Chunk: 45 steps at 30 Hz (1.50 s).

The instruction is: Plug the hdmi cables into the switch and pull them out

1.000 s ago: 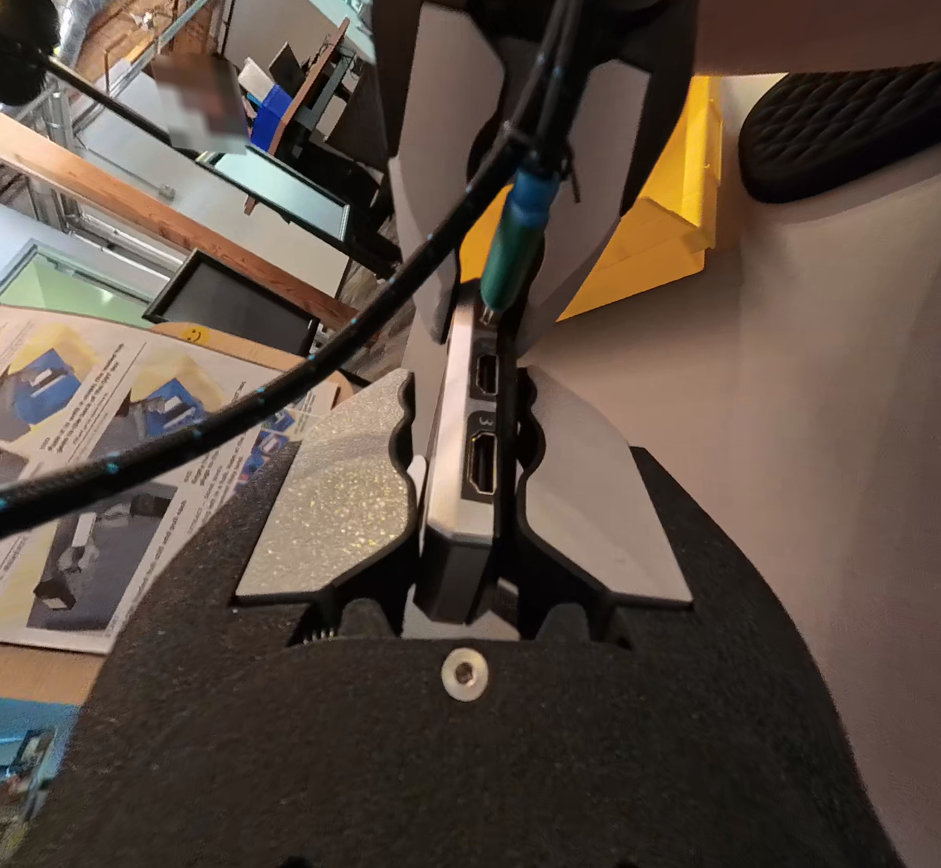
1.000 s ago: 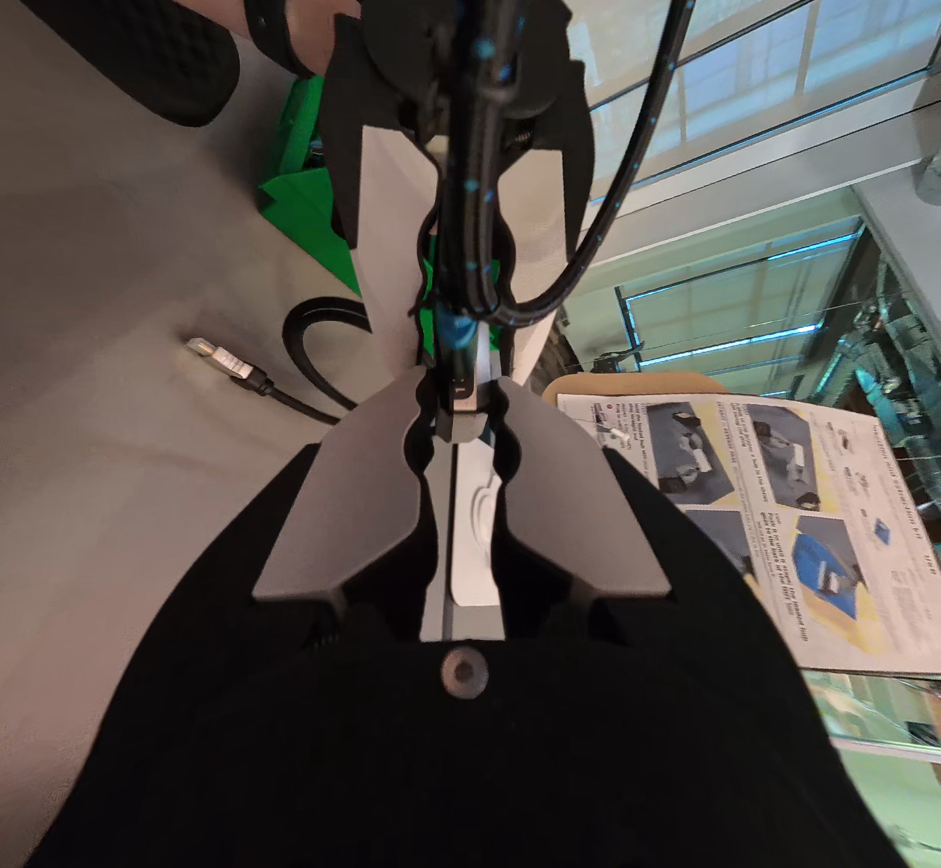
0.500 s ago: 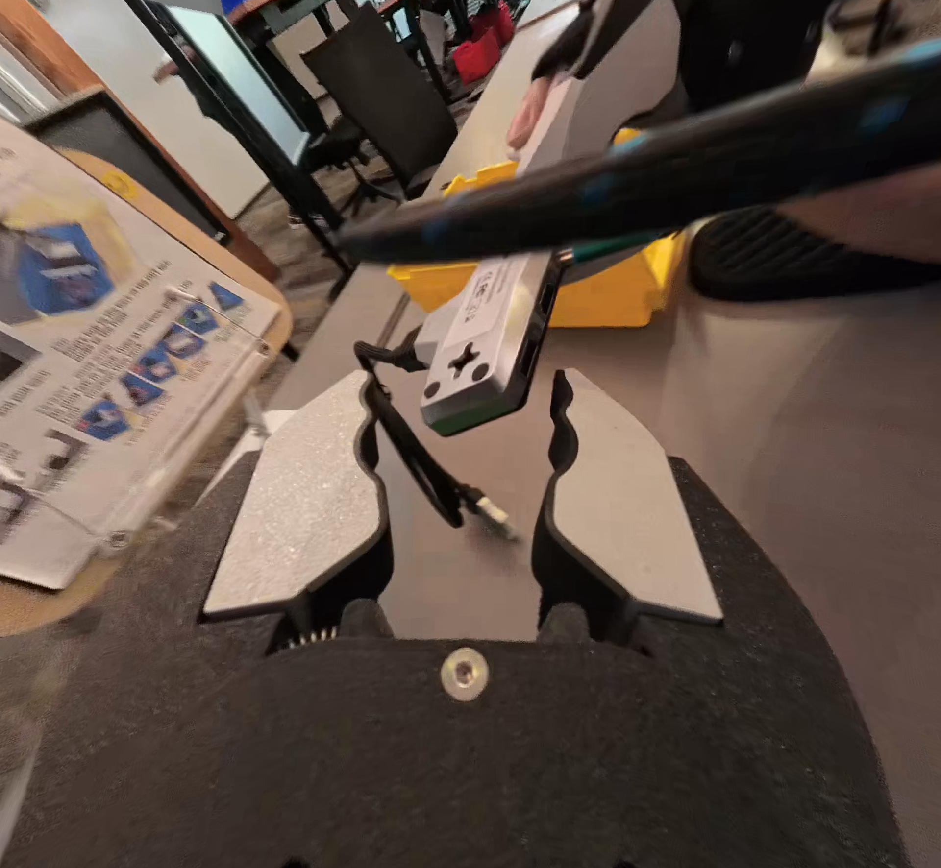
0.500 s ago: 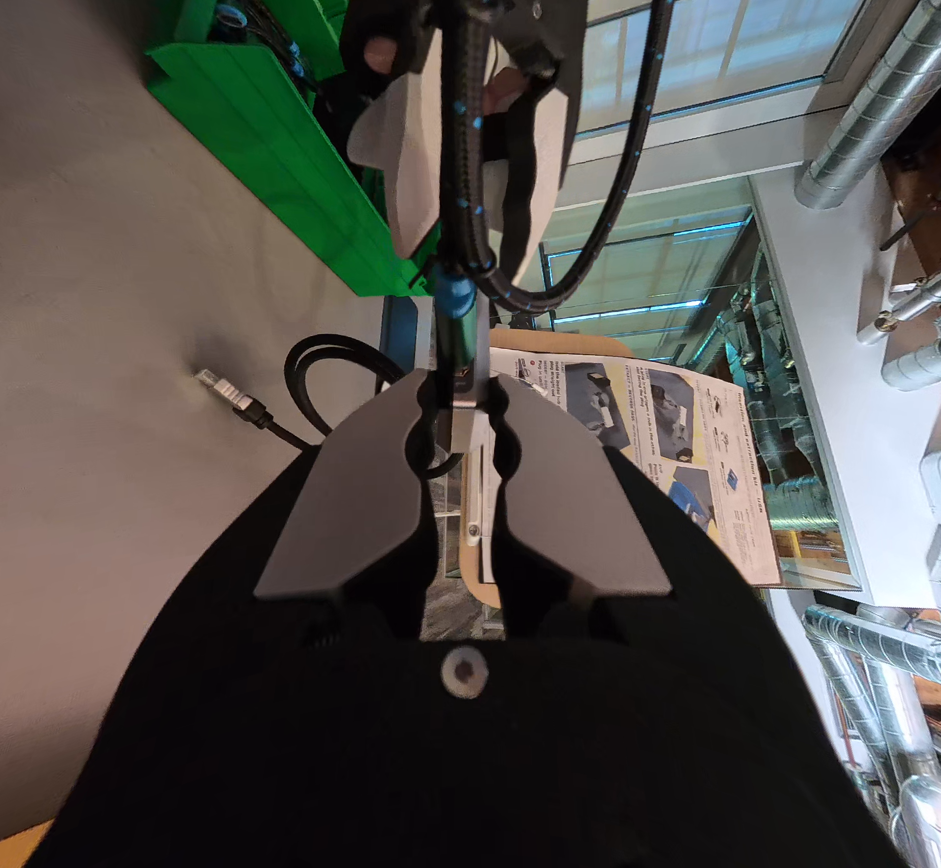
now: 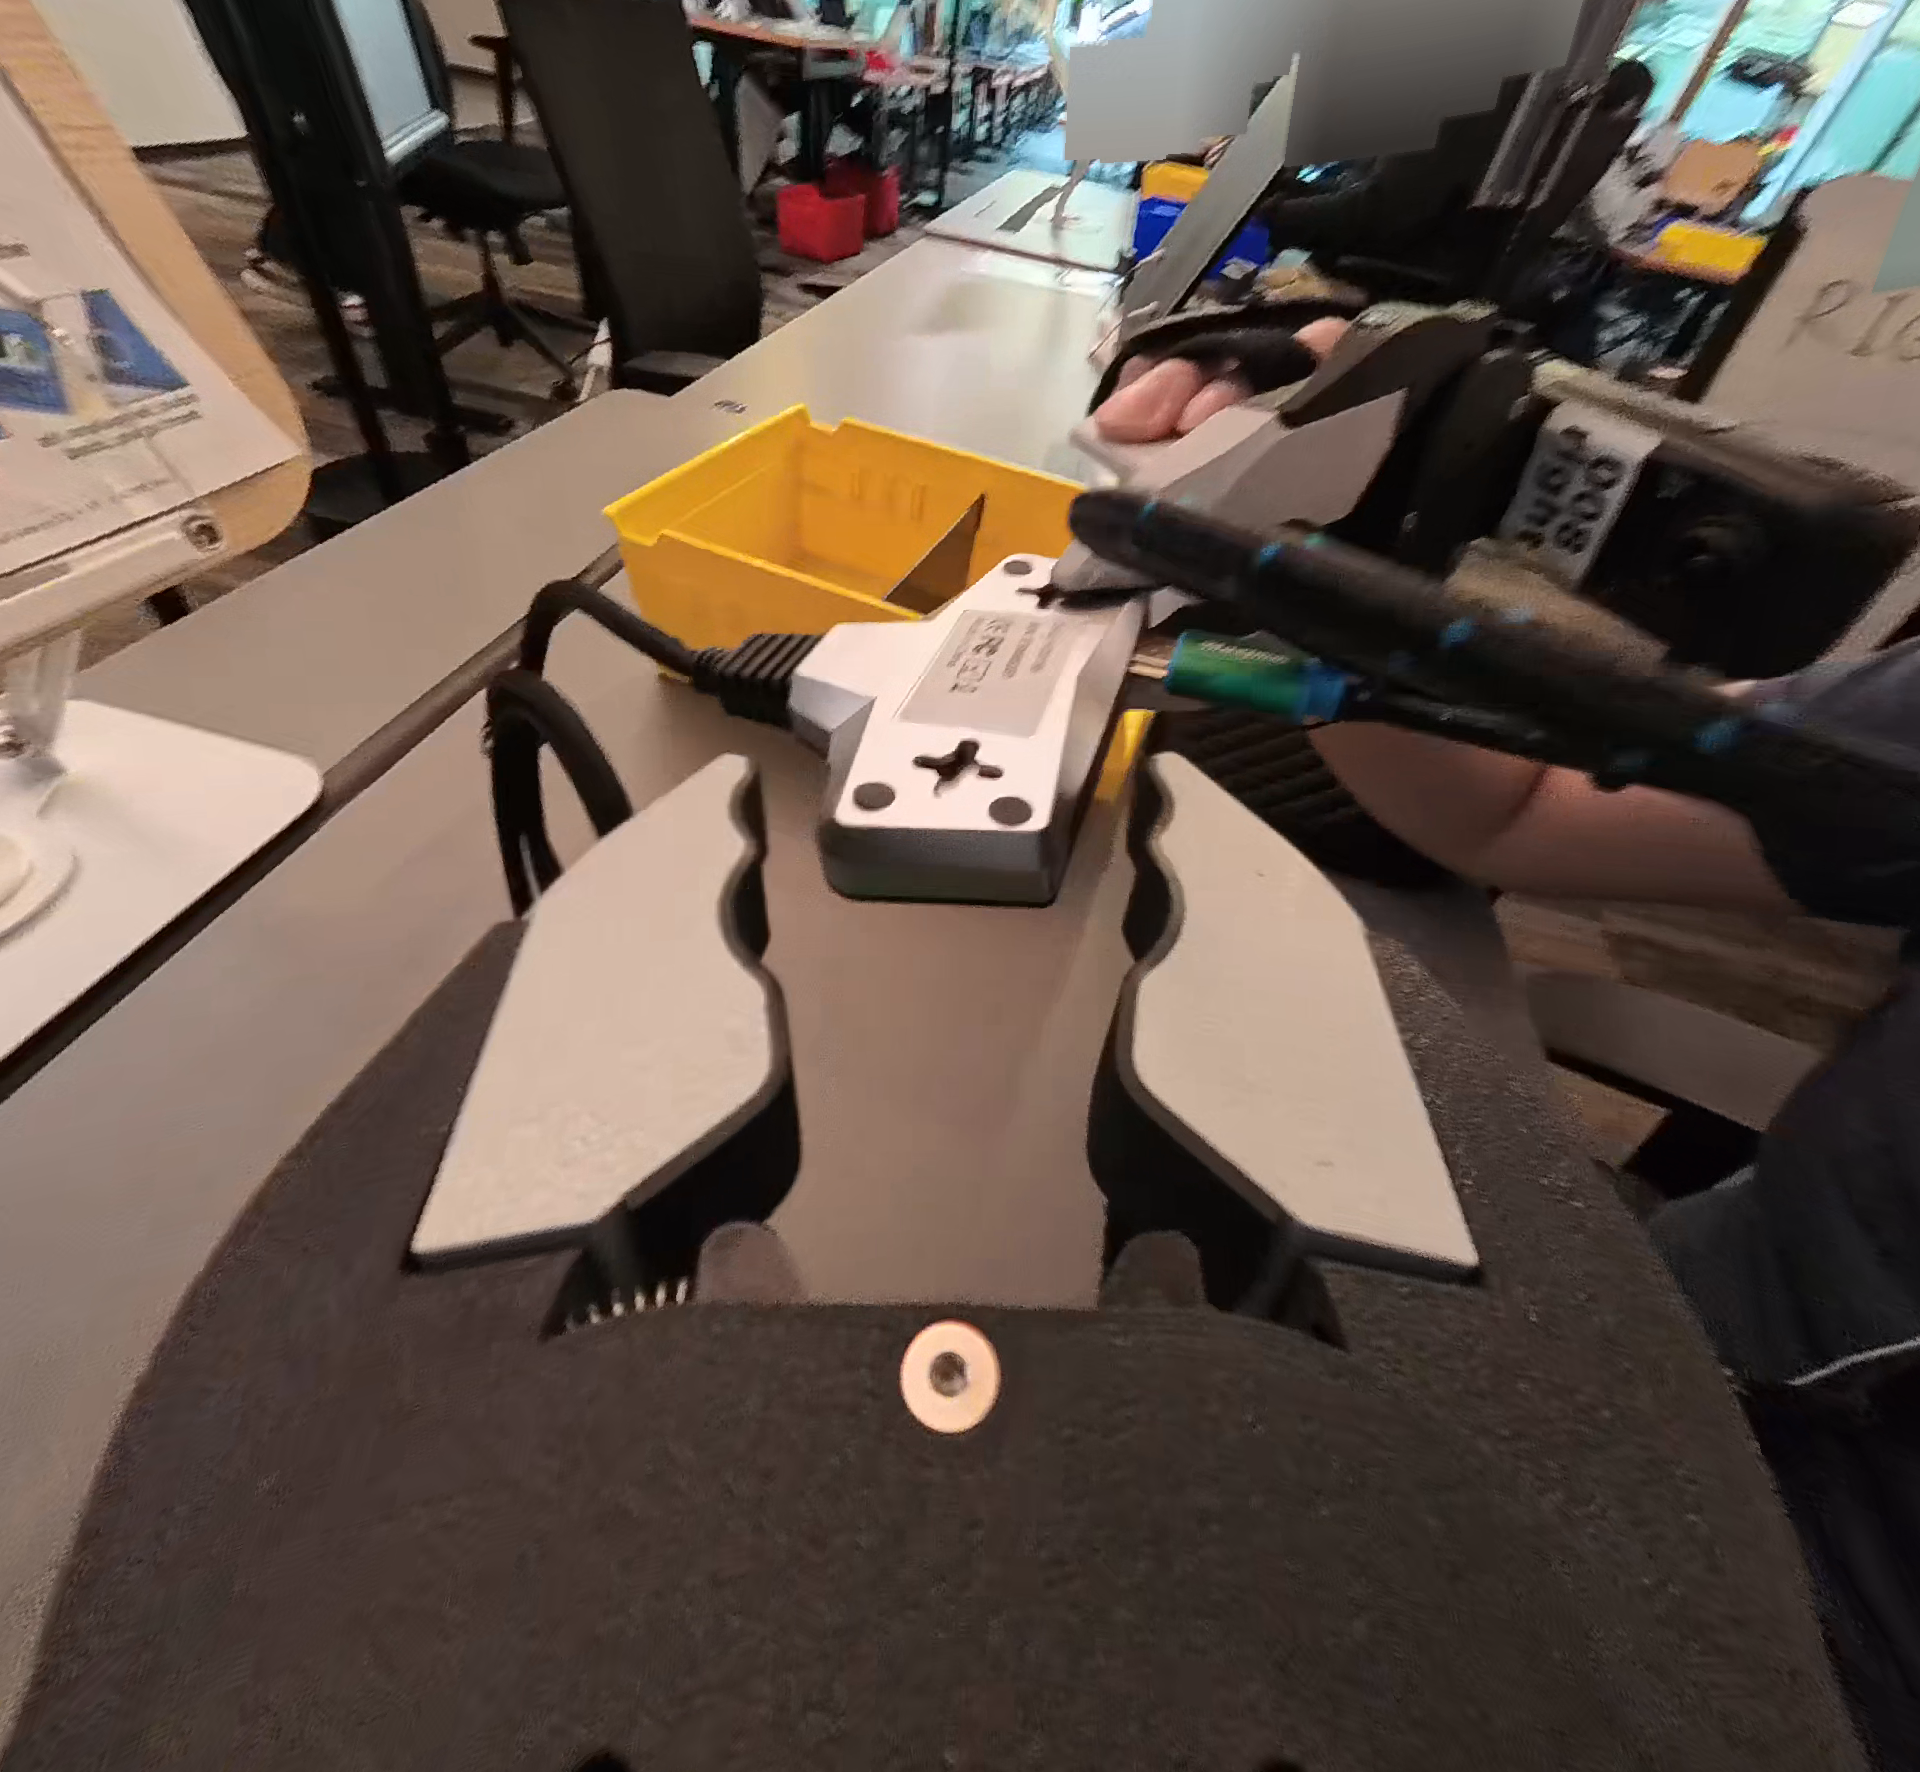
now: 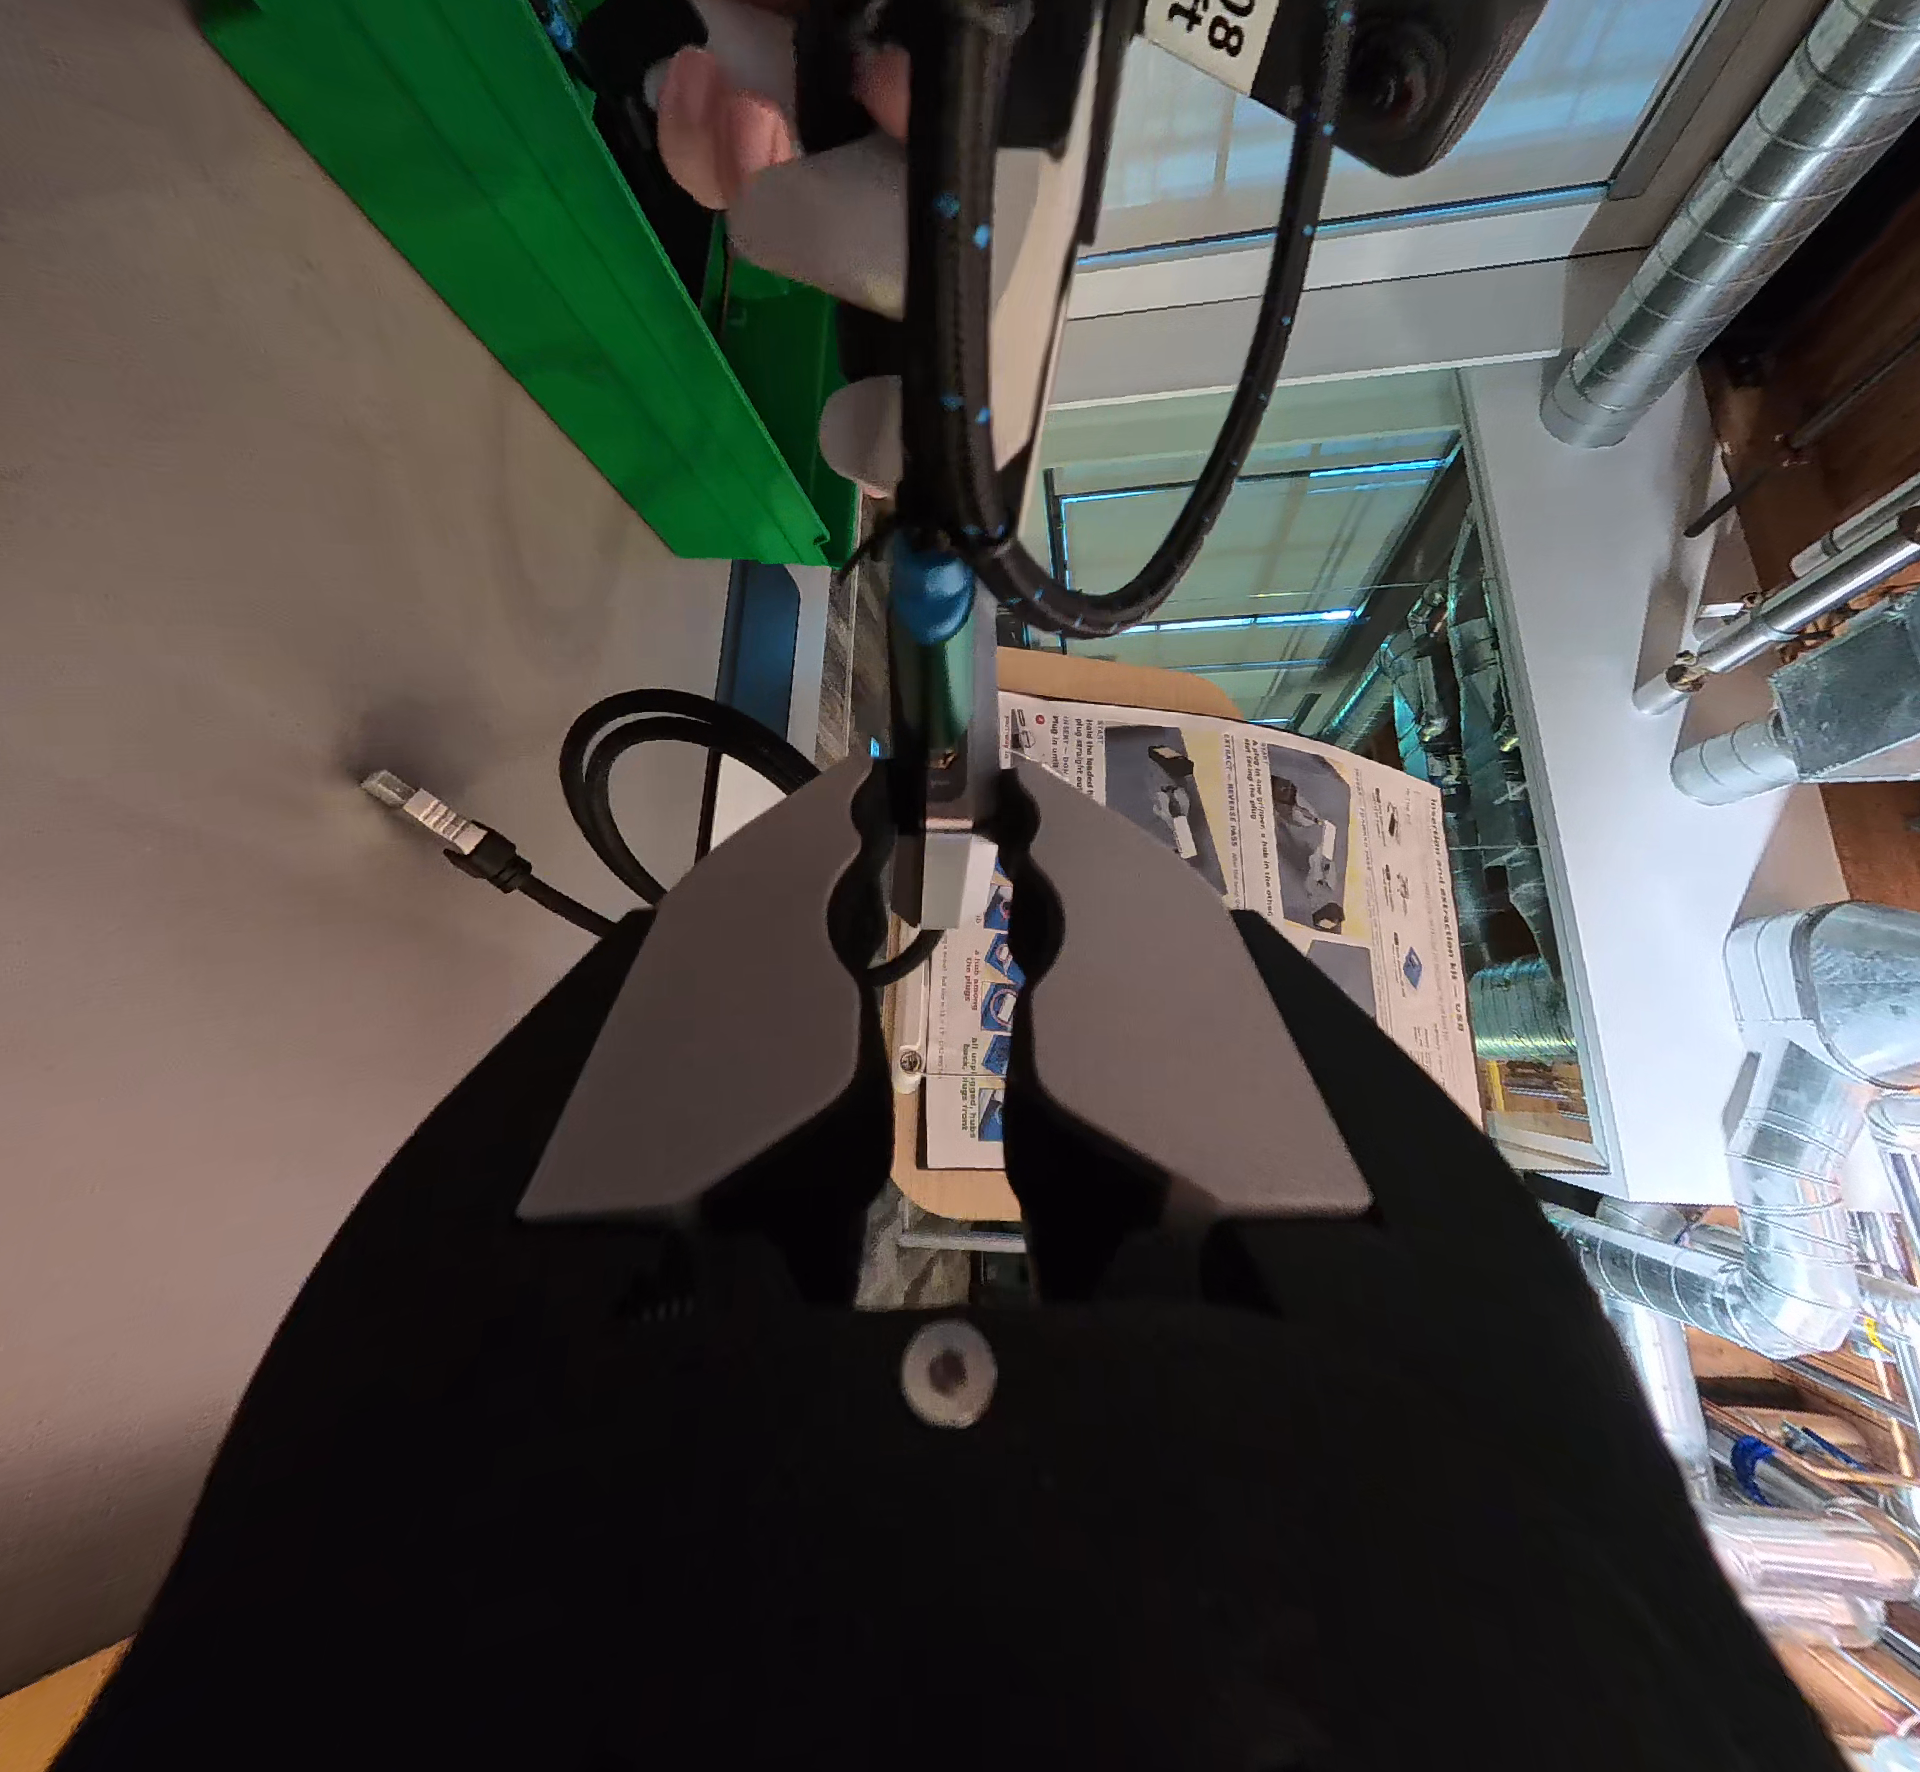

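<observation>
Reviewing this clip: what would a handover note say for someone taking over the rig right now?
Left gripper: open and empty, jaws just short of the switch.
Right gripper: shut on the switch's end, holding it up.
HDMI plug, green and blue: looks seated in the switch's side; its braided cable runs alongside the right gripper.
The switch's own lead end lies on the table.
Done: one plug apparently in.
Left: grip that plug with the left gripper and pull it out.
</observation>
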Tool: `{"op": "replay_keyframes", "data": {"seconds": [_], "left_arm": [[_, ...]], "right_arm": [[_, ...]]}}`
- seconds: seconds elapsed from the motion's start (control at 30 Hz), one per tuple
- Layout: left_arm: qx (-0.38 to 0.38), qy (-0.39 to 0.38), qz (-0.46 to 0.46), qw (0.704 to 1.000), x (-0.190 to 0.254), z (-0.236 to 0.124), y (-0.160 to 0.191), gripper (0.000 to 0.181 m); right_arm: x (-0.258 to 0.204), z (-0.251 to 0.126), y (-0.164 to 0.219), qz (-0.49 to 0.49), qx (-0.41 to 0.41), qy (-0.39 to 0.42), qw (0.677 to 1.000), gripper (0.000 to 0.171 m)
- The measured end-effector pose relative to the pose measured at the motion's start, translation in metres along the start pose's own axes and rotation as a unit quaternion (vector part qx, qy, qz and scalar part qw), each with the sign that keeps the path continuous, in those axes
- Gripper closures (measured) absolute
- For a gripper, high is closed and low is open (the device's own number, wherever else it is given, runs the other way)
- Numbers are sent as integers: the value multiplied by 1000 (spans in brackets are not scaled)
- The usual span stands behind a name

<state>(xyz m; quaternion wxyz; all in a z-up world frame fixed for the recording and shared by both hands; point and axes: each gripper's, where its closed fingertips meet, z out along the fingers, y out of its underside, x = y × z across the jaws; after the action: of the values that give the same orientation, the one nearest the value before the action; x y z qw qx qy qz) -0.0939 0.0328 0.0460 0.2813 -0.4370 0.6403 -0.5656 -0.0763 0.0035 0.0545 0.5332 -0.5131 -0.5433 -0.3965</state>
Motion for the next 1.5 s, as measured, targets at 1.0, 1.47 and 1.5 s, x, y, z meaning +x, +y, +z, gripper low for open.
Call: {"op": "replay_keyframes", "data": {"seconds": [1.0, 1.47, 1.5], "left_arm": [[140, -67, -105, 982, -33, 12, -16, 129], [219, -254, -49, 941, -62, -14, -22, 129], [222, -258, -46, 939, -62, -15, -22, 129]], "right_arm": [[22, 8, 42, 177, -22, 70, 982, 132], [37, 27, 17, 434, -20, 143, 889, 139], [36, 28, 17, 441, -21, 145, 886, 141]]}}
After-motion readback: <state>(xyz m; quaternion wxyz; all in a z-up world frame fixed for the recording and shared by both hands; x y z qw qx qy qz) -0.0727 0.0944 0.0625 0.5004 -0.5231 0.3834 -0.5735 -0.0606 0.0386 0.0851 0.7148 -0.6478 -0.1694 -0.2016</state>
